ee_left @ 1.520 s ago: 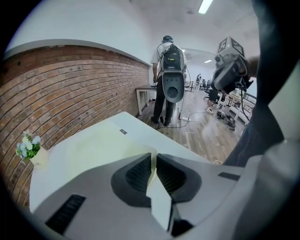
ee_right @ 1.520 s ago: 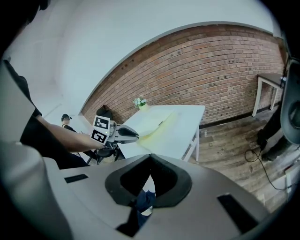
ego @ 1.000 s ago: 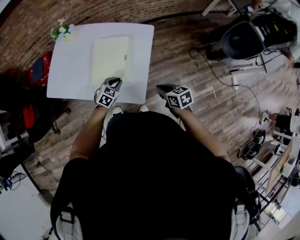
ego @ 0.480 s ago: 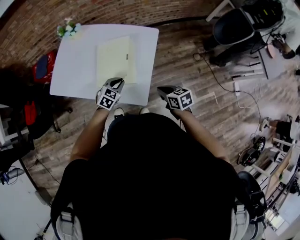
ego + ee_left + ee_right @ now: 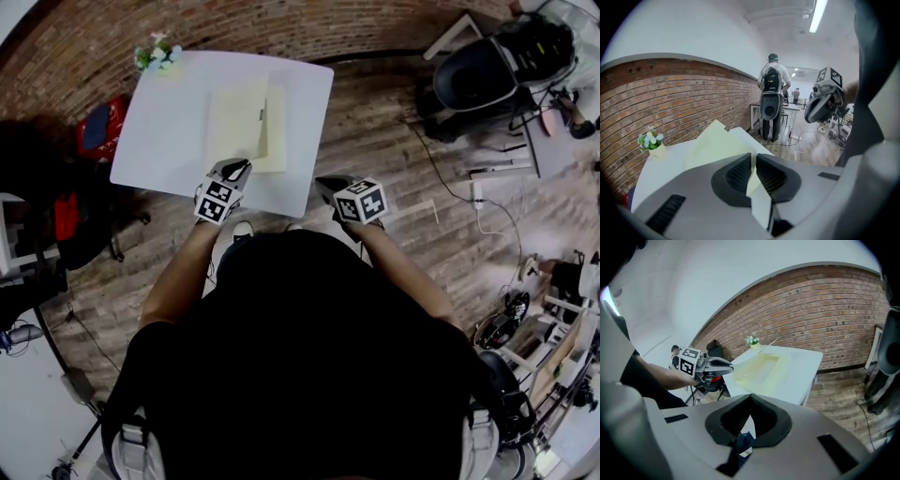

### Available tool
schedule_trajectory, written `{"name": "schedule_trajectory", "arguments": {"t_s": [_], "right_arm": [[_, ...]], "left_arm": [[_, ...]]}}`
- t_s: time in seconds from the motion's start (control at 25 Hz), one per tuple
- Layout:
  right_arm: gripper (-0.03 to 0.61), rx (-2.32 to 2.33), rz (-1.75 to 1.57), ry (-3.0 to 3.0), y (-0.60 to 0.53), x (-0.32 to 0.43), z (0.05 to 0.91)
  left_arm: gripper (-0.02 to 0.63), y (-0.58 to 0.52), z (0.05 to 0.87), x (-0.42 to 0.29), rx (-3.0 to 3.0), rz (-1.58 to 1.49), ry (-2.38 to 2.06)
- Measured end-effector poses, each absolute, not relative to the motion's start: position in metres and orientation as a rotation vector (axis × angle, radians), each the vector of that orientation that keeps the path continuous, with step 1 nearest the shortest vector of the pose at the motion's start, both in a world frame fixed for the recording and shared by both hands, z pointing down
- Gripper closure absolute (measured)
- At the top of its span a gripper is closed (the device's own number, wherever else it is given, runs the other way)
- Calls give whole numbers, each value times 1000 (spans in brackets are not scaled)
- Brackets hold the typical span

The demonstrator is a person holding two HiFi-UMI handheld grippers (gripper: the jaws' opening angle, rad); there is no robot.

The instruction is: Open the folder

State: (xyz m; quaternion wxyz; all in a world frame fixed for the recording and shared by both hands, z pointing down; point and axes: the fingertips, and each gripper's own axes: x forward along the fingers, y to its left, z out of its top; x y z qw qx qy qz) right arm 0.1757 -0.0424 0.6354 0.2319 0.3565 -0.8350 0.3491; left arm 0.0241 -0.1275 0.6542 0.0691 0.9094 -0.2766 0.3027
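Observation:
A pale yellow folder point(image 5: 234, 117) lies on the white table point(image 5: 159, 141). My left gripper point(image 5: 238, 168) is at the folder's near edge, shut on the front cover point(image 5: 710, 143). The cover is raised off the pages and its free edge point(image 5: 262, 131) stands up. In the left gripper view the thin sheet runs between the pads point(image 5: 740, 171), with the left gripper point(image 5: 753, 157) clamped on it. My right gripper point(image 5: 325, 182) hangs off the table's near right corner, over the floor. The right gripper point(image 5: 750, 398) is shut with nothing in it, and looks across at the folder point(image 5: 759, 369).
A small pot of flowers point(image 5: 157, 54) stands at the table's far left corner. A red bag point(image 5: 103, 127) lies left of the table. A black chair point(image 5: 483, 75) and cables are on the wood floor to the right. A person with a backpack point(image 5: 772, 79) stands beyond.
The left gripper has risen with the folder's cover, which was flat and now stands partly lifted. The right gripper has shifted a little beside the table.

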Motion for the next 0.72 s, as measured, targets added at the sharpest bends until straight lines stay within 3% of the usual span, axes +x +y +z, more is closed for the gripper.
{"name": "schedule_trajectory", "arguments": {"t_s": [0.72], "right_arm": [[555,889,913,-2324,-70,116,625]], "left_arm": [[588,-137,623,-33,2700,784,-944]]}}
